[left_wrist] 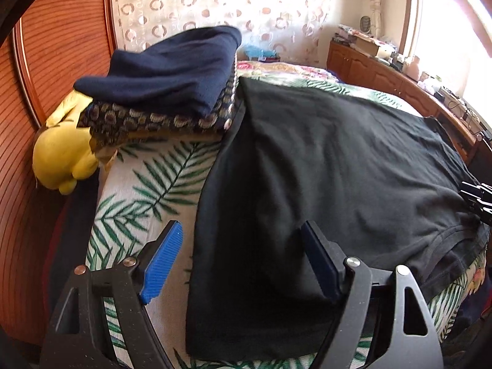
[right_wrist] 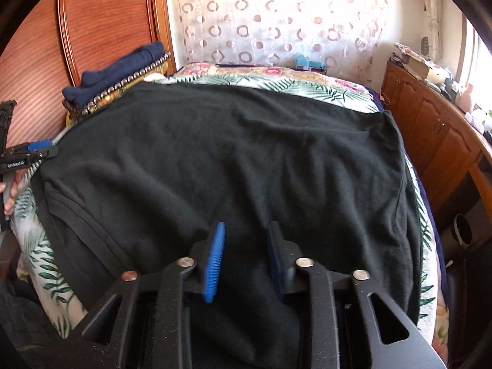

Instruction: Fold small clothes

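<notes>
While a yellow plush toy (left_wrist: 60,156) sits wedged at the far left against the reddish wooden headboard (left_wrist: 46,61), a folded stack lies just right of it: a navy garment (left_wrist: 172,73) on top of a patterned navy-and-tan folded cloth (left_wrist: 147,121). Bedcover, white with green palm-leaf print (left_wrist: 153,178), carries everything listed. Left gripper (left_wrist: 240,259): blue-padded jaws spread wide, holding nothing, straddling the near left edge of the black T-shirt (left_wrist: 338,160), left finger over bare bedcover, right finger over the shirt. Black T-shirt: spread flat across the middle of the bed, lightly wrinkled, its left edge touching the folded stack, a seamed edge at its near side. Right gripper (right_wrist: 246,258): jaws parted by a moderate gap, nothing between them, low over the near middle of the shirt; whether the pads touch the fabric cannot be told. Sheer curtain with ring pattern (right_wrist: 276,21) hangs at the far side. Wooden cabinet (right_wrist: 430,129) with cluttered top stands along the right wall under a bright window.
</notes>
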